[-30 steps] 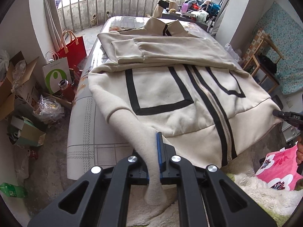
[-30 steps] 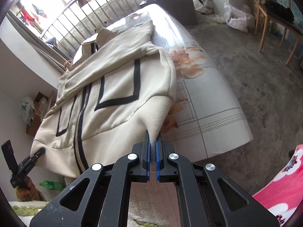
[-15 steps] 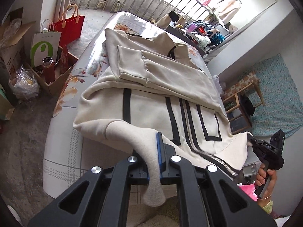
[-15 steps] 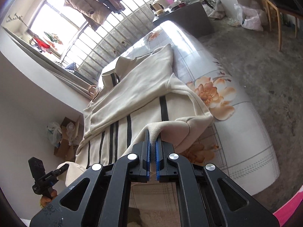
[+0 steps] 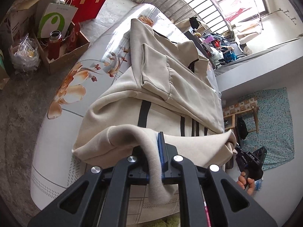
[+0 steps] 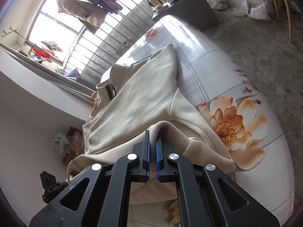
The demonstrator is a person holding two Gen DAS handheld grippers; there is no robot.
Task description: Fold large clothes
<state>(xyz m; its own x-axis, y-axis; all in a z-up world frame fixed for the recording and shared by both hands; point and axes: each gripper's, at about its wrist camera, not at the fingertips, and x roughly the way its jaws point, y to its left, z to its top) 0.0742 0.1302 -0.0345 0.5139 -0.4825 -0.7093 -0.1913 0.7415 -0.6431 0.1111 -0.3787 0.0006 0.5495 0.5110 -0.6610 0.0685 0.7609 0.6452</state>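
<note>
Cream jacket point(image 5: 170, 87) lies lengthwise along the bed point(image 5: 56, 132), collar far, hem pinched by left gripper point(image 5: 156, 151) and right gripper point(image 6: 153, 151)

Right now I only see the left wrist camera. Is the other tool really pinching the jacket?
Observer: Yes. In the right wrist view, the right tool is shut on a fold of the jacket.
Operator: What's next to the jacket on that side?
Observer: A big orange flower printed on the sheet.
Operator: What's on the floor past the bed?
Observer: A whitish plastic bag.
</note>
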